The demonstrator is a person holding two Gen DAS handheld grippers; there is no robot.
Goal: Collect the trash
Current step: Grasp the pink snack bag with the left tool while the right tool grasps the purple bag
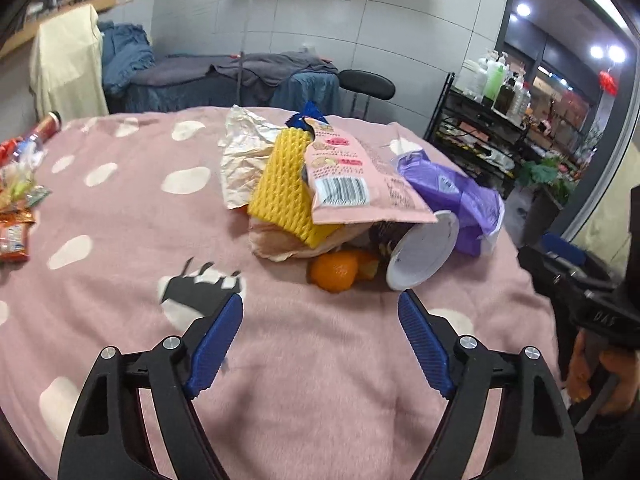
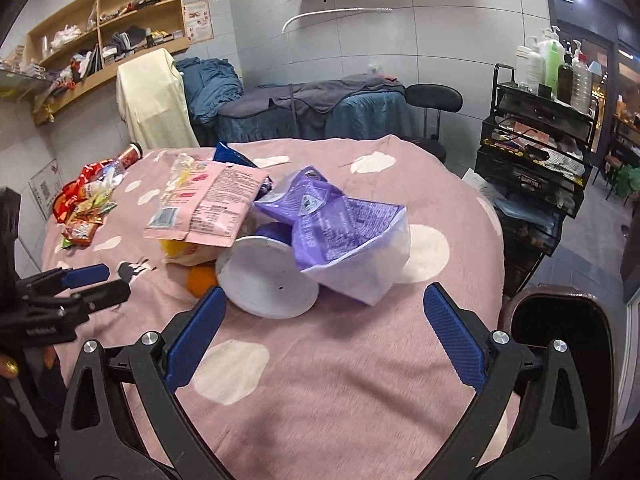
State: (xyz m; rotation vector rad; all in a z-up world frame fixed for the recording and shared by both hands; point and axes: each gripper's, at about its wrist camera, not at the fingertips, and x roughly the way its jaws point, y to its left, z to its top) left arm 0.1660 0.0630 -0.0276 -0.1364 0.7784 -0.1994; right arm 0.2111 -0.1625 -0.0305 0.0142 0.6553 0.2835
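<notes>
A heap of trash lies mid-table on the pink spotted cloth (image 1: 320, 360): a pink snack bag (image 1: 360, 184), yellow foam netting (image 1: 284, 196), crumpled paper (image 1: 244, 156), an orange (image 1: 334, 274), a tipped white cup (image 1: 424, 254) and a purple bag (image 1: 464, 200). My left gripper (image 1: 320, 304) is open and empty, just short of the orange and cup. My right gripper (image 2: 324, 300) is open and empty, close in front of the white cup (image 2: 268, 280) and purple bag (image 2: 340, 220). The pink bag (image 2: 212, 208) lies behind. The left gripper (image 2: 96, 284) shows at the left edge.
More wrappers and a bottle (image 2: 88, 200) lie at the table's far left, also seen in the left wrist view (image 1: 16, 200). A dark bin (image 2: 560, 320) stands by the table's right edge. A black rack with bottles (image 2: 536, 136), a stool (image 2: 432, 100) and a covered bed (image 2: 312, 108) stand behind.
</notes>
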